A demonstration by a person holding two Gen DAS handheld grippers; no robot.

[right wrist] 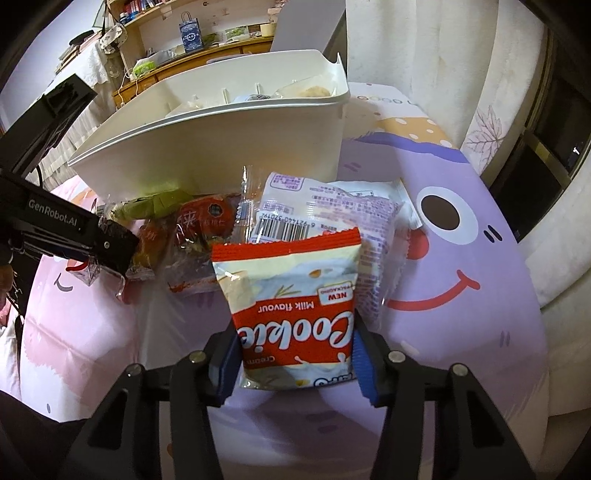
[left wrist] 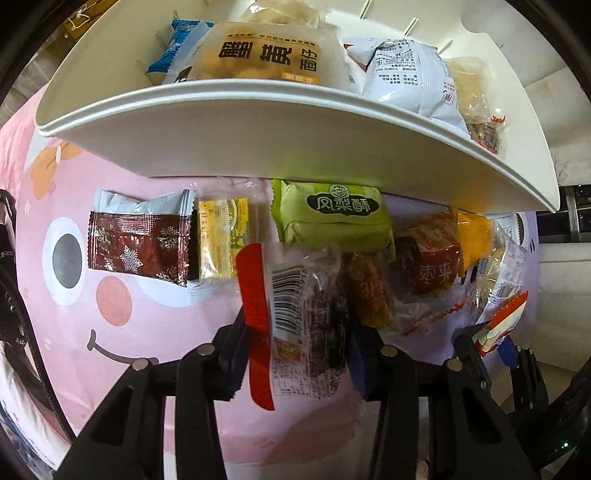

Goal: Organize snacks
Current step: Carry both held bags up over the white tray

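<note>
My left gripper (left wrist: 295, 354) is shut on a clear snack packet with a red edge and a barcode (left wrist: 295, 314), held above the pink cloth. My right gripper (right wrist: 293, 354) is shut on a red and white Cookie packet (right wrist: 291, 302); it also shows at the right edge of the left wrist view (left wrist: 498, 325). A white bin (left wrist: 258, 129) (right wrist: 221, 140) stands behind, holding several snack packets (left wrist: 266, 55). Loose snacks lie in front of it: a dark red snowflake packet (left wrist: 138, 243), a yellow one (left wrist: 219, 240), a green pineapple cake (left wrist: 332, 218), a white and purple bag (right wrist: 332, 210).
The table wears a pink and purple cartoon cloth (right wrist: 461, 295). The left gripper's black body (right wrist: 66, 229) reaches in from the left of the right wrist view. Wooden shelves (right wrist: 177, 33) and curtains (right wrist: 443, 55) stand behind.
</note>
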